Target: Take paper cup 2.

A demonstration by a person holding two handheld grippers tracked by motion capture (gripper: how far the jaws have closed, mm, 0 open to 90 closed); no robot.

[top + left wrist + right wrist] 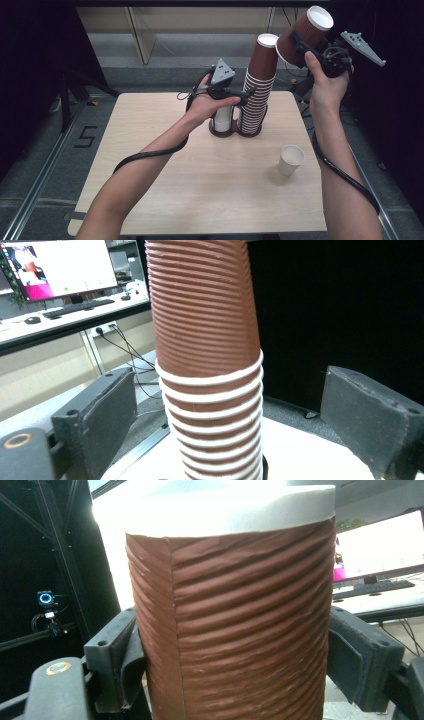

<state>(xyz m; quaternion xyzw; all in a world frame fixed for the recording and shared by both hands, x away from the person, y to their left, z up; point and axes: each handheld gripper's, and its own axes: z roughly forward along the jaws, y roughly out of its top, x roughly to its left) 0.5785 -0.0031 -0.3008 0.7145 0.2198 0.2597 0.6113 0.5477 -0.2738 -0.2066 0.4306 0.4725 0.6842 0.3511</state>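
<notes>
While the right hand-held gripper (300, 44) pinches the brown ribbed cup (306, 34) above the cup stack (257, 85), keep the left hand-held gripper (239, 97) spread around that stack and lift clear without tilting.

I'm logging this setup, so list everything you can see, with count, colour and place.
stack of ribbed paper cups: one, brown with white rims, in holder at table's far middle
cup holder: one, dark, two rings, under stack
white cup: one, in holder's left ring
single paper cup: one, white, upright, table's right
lifted ribbed cup: one, brown, white inside, raised at right
table: one, light wood
left gripper: open around stack
right gripper: shut on lifted cup
</notes>
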